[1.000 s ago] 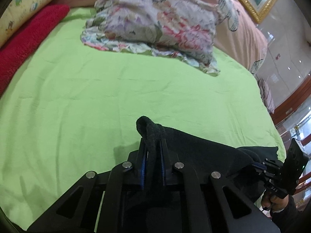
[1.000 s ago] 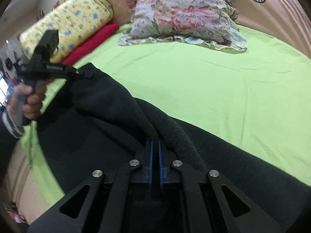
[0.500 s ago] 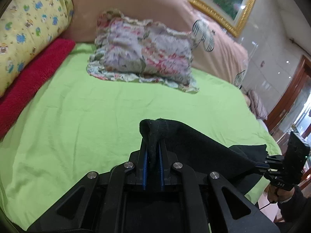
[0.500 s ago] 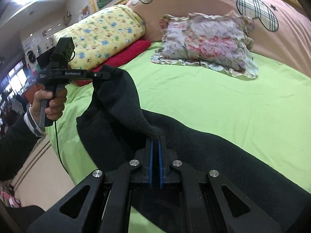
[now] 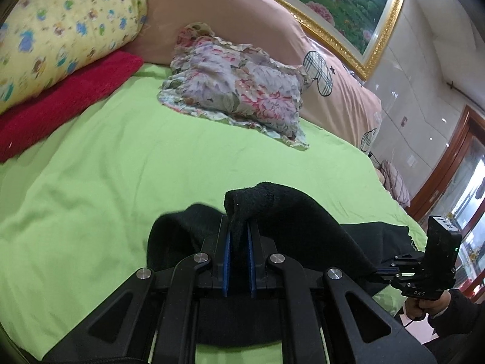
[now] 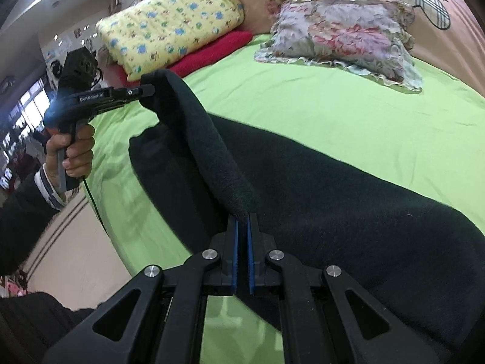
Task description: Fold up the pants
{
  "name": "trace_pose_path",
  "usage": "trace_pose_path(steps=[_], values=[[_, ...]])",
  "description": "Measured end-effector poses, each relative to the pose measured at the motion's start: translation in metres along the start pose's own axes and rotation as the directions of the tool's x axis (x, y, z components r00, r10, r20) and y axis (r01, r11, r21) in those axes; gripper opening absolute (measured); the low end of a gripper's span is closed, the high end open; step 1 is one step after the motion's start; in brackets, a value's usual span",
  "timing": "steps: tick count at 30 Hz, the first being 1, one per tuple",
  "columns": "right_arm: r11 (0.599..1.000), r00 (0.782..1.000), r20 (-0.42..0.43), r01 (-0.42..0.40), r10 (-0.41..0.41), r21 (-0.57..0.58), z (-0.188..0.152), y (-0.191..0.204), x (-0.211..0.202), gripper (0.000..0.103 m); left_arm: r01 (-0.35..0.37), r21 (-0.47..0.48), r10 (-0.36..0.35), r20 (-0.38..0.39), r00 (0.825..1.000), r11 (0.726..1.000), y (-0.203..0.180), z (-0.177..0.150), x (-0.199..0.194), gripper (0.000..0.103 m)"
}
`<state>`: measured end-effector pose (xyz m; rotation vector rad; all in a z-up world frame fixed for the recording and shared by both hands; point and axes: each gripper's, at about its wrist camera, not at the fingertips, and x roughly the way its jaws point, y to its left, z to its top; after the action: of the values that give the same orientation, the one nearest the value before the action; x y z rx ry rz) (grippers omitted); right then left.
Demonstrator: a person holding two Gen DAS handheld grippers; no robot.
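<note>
The black pants (image 6: pixel 318 176) lie across the near part of the green bed sheet (image 6: pixel 333 100), and one edge is lifted off it. My left gripper (image 5: pixel 238 227) is shut on a bunched corner of the pants (image 5: pixel 291 221) and holds it above the sheet; it also shows in the right wrist view (image 6: pixel 145 89) at the left. My right gripper (image 6: pixel 242 221) is shut on the same raised edge, nearer the camera; it also shows in the left wrist view (image 5: pixel 379 270) at the right. The fabric between the two grippers hangs in a taut fold.
A floral pillow (image 5: pixel 239 82) lies at the far side of the bed. A yellow patterned bolster (image 5: pixel 60 30) rests on a red blanket (image 5: pixel 60 103) at the far left. A pink headboard cover (image 5: pixel 257 21) and a gold-framed picture (image 5: pixel 333 6) stand behind. The bed's near edge drops to the floor (image 6: pixel 75 242).
Both grippers have risen with the pants edge, lifting it higher off the sheet. The views have tilted up, showing more of the headboard and room.
</note>
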<state>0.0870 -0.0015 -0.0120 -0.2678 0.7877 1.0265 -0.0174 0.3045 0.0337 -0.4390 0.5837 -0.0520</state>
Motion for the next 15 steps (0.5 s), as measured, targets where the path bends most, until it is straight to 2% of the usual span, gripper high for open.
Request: trace_pose_path(steps=[8, 15], values=[[0.999, 0.999, -0.028, 0.017, -0.018, -0.050, -0.004, 0.007, 0.003, 0.006, -0.029, -0.031, 0.029, -0.007, 1.000, 0.999, 0.017, -0.027, -0.002, 0.011], [0.998, 0.999, -0.039, 0.019, -0.021, -0.068, -0.006, 0.013, 0.007, 0.006, -0.075, -0.069, 0.075, -0.007, 0.997, 0.995, 0.031, -0.037, -0.008, 0.014]])
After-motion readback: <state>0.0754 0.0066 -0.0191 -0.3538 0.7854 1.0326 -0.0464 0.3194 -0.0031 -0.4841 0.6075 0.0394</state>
